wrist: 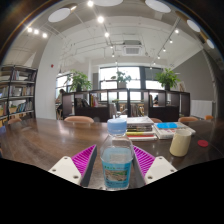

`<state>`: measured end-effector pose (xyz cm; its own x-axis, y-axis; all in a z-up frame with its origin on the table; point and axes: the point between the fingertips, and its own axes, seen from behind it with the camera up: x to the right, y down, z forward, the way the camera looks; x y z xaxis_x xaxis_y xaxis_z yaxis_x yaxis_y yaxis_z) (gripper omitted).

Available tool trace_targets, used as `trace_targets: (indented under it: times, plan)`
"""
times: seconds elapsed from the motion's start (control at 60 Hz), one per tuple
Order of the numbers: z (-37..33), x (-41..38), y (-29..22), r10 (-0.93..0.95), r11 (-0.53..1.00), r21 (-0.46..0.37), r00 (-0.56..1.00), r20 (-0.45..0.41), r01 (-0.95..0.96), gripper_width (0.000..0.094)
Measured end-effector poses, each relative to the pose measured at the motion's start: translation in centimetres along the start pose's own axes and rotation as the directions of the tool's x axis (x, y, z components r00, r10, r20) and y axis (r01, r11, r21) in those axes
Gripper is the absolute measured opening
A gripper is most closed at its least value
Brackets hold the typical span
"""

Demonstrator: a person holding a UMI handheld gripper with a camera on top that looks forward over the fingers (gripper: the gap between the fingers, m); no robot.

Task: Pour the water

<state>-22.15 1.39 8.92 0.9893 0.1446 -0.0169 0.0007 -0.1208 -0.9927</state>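
Jaws clamp clear plastic bottle (116, 165) (blue-capped) — wooden table (40, 140).

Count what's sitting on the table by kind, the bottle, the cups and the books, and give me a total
Water bottle, between the gripper fingers: 1
Cups: 1, the cream cup
Book stacks: 2, the middle stack and the teal-topped stack
Total: 4
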Motion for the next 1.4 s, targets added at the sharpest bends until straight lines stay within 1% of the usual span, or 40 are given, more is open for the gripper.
trace_targets:
  times: [0.033,0.067,0.083,0.117,0.15,0.167,0.183,0.2,0.217,0.233,0.25,0.3,0.417,0.5,0.567,0.65,0.75,0.817,0.9,0.917,0.933,1.05,1.133,1.2,1.283,1.4]
  plan:
    - [-0.1,0.1,0.0,0.020,1.000,0.008,1.000,-0.008,-0.020,0.0608]
    - [-0.1,0.4,0.1,0.036,0.999,0.015,0.999,-0.018,-0.036,0.0517]
    - [-0.2,0.5,0.0,0.038,0.999,0.021,0.999,-0.020,-0.038,0.0490]
    - [-0.2,0.3,0.1,0.037,0.999,0.026,0.999,-0.004,-0.037,0.0490]
    - [-0.1,0.6,-0.1,0.042,0.999,0.025,0.999,0.005,-0.042,0.0457]
    - [-0.1,0.6,-0.1,0.043,0.999,0.025,0.999,0.006,-0.043,0.0457]
    - [-0.1,0.6,-0.1,0.044,0.999,0.025,0.999,0.004,-0.044,0.0433]
    - [-0.2,0.7,0.0,0.044,0.999,0.023,0.999,0.001,-0.044,0.0430]
    - [-0.1,0.7,0.0,0.044,0.999,0.025,0.999,0.000,-0.044,0.0401]
    - [-0.1,0.6,0.0,0.040,0.999,0.023,0.999,0.001,-0.040,0.0399]
    - [-0.1,0.5,0.0,0.034,0.999,0.027,0.999,0.006,-0.034,0.0372]
    - [0.0,0.6,-0.2,0.026,0.999,0.029,1.000,0.010,-0.026,0.0345]
    - [0.1,0.6,-0.1,0.018,0.999,0.031,1.000,0.017,-0.019,0.0345]
    - [0.2,0.6,-0.1,0.042,0.999,0.019,0.999,0.025,-0.043,0.0343]
    - [0.6,1.7,-0.4,0.079,0.997,0.007,0.997,0.017,-0.079,0.0345]
    - [1.3,3.3,-2.0,0.176,0.984,0.015,0.984,0.008,-0.176,0.0344]
    - [2.7,5.4,-4.8,0.375,0.925,0.050,0.926,0.040,-0.376,0.0342]
    - [3.7,6.9,-6.7,0.534,0.839,0.077,0.842,0.081,-0.539,0.0343]
    - [4.6,9.1,-8.8,0.714,0.680,0.093,0.686,0.143,-0.727,0.0343]
    - [3.5,8.5,-10.0,0.746,0.644,0.092,0.650,0.144,-0.760,0.0343]
    - [4.8,9.7,-9.6,0.773,0.607,0.096,0.614,0.162,-0.789,0.0343]
    - [5.8,12.6,-11.5,0.910,0.330,0.098,0.344,0.233,-0.939,0.0339]
    - [6.5,14.6,-12.4,0.947,0.124,0.079,0.142,0.290,-0.989,0.0344]
    - [6.7,15.8,-12.6,0.952,-0.017,0.068,0.005,0.305,-0.998,0.0355]
    - [6.9,17.3,-12.6,0.941,-0.148,0.064,-0.120,0.316,-0.987,0.0360]
    - [5.3,19.9,-13.0,0.869,-0.367,0.072,-0.315,0.381,-0.927,0.0353]
